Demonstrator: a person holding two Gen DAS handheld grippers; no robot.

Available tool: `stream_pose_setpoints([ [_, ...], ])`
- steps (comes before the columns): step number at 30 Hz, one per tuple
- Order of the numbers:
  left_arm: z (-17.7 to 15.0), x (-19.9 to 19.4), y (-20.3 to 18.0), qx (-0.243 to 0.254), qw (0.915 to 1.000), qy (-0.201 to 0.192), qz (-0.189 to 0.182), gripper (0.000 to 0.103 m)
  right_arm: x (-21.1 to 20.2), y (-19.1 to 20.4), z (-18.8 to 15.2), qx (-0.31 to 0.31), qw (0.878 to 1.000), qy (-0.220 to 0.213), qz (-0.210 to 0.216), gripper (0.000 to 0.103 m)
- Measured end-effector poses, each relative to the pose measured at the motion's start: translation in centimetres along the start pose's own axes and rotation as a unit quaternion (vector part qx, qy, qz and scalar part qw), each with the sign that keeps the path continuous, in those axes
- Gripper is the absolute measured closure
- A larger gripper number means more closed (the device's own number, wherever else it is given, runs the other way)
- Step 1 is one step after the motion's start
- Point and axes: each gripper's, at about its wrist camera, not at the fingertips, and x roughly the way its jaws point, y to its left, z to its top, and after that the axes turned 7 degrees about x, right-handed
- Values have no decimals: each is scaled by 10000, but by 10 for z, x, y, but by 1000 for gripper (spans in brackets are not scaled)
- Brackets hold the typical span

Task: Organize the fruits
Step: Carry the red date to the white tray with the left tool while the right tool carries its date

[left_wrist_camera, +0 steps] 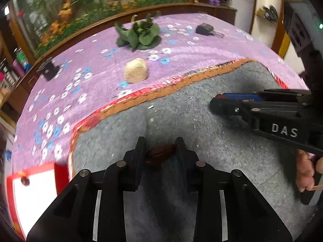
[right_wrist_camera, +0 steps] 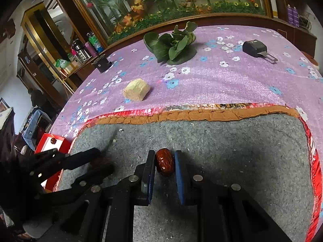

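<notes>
A dark brown date [left_wrist_camera: 160, 155] lies on the grey felt mat [left_wrist_camera: 201, 121] between the fingers of my left gripper [left_wrist_camera: 160, 146], whose pads press on both its sides. My right gripper [right_wrist_camera: 164, 153] is shut on a glossy red date [right_wrist_camera: 164, 162], held just over the mat [right_wrist_camera: 232, 145]. The right wrist view shows the left gripper [right_wrist_camera: 103, 160] low at the left, with its dark date [right_wrist_camera: 99, 162] between the jaws. The right gripper [left_wrist_camera: 217, 100] reaches in from the right edge of the left wrist view, its date hidden there.
A red box [left_wrist_camera: 60, 173] with a white inside holds one date [left_wrist_camera: 25, 180] off the mat's left corner. On the purple flowered cloth [right_wrist_camera: 222, 80] lie a pale yellow chunk [right_wrist_camera: 136, 89], leafy greens [right_wrist_camera: 173, 44], a black device [right_wrist_camera: 254, 47] and a small black block [right_wrist_camera: 102, 62].
</notes>
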Motion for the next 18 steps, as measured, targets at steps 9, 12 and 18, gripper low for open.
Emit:
stream_pose_setpoints([
  [9,-43,-75,20,-1183,9904,-659,289,74,-12,20,-9,-390,9987,-323,105,85],
  [12,-62,-104,27,-1395,9849,-918,459,74,-15,26,-14,-481,9979,-404,180,85],
  [18,-105,-162,58,-1781,9710,-1260,979,74,-27,51,-24,-424,9961,-458,631,85],
])
